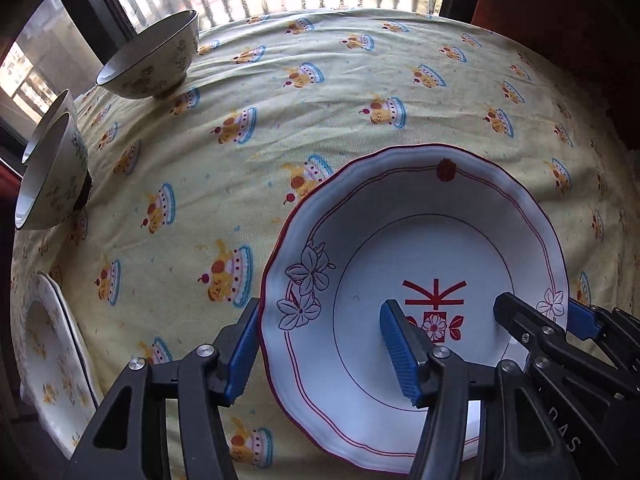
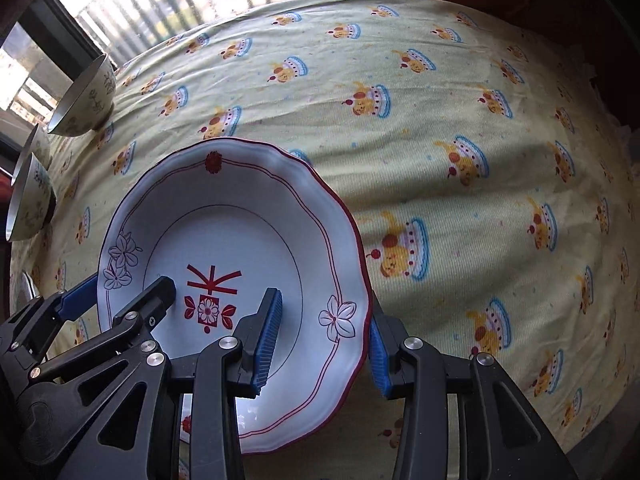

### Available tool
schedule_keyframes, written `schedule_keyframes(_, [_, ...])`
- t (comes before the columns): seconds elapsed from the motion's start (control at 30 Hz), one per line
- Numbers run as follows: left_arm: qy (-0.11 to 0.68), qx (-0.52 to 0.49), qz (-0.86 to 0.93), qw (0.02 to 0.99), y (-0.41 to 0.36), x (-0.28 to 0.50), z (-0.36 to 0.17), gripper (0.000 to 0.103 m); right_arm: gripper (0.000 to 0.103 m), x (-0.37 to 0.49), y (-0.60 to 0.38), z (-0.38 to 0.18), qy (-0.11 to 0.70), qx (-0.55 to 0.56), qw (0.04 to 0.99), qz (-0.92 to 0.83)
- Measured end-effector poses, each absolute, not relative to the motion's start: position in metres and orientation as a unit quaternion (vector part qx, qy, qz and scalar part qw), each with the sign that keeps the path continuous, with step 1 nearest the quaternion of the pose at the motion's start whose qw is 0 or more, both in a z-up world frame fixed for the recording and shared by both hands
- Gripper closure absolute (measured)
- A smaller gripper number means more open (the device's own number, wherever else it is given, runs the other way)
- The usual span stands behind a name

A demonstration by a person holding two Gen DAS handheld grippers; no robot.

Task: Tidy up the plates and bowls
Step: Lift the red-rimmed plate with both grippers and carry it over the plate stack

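A white plate with a red rim and red flower print (image 1: 420, 264) (image 2: 240, 240) lies on the yellow patterned tablecloth. My left gripper (image 1: 320, 356) is open and straddles the plate's left rim, one blue pad outside, one inside. My right gripper (image 2: 320, 348) is open and straddles the plate's right rim the same way. Each gripper shows in the other's view, the right one (image 1: 552, 320) and the left one (image 2: 120, 304). Three floral bowls stand at the far left: one (image 1: 152, 60) apart and two (image 1: 52, 172) close together.
Cream floral plates (image 1: 52, 364) lie stacked at the table's near left edge. The tablecloth (image 2: 480, 140) spreads to the right and back. A window with a railing is behind the table. A dark chair back (image 1: 560, 20) stands at the far right.
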State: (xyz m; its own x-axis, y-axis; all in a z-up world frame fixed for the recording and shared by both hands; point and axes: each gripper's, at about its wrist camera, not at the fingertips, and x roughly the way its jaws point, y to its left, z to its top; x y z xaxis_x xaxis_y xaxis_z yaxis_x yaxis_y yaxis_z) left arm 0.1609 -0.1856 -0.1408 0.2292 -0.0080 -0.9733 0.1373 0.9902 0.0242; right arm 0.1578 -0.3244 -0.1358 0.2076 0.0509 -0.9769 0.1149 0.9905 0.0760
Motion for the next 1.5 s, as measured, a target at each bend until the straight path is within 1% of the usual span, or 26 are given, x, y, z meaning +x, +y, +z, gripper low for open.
schedule_keyframes(0.23, [0.618,0.04,-0.045,0.784,-0.182,0.147,-0.136,0.043,0.058,0.135,-0.325,-0.138,0.637,0.071,0.768,-0.015])
schedule_keyframes(0.33, [0.612,0.049,-0.04,0.788,-0.185,0.149,-0.136,0.043,0.058,0.137,-0.326,-0.139,0.632,0.065,0.772,-0.019])
schedule_keyframes(0.4, [0.61,0.051,-0.037,0.79,-0.187,0.153,-0.139,0.041,0.058,0.141,-0.325,-0.138,0.626,0.057,0.778,-0.021])
schedule_keyframes(0.83, [0.612,0.03,-0.029,0.789,-0.179,0.159,-0.134,0.043,0.058,0.153,-0.316,-0.135,0.62,0.035,0.783,-0.025])
schedule_keyframes(1.1, [0.595,0.02,-0.044,0.802,-0.164,0.144,-0.112,0.043,0.058,0.14,-0.303,-0.114,0.6,0.03,0.798,-0.034])
schedule_keyframes(1.5, [0.562,0.031,-0.082,0.822,-0.127,0.127,-0.072,0.043,0.058,0.113,-0.268,-0.074,0.566,0.039,0.82,-0.069])
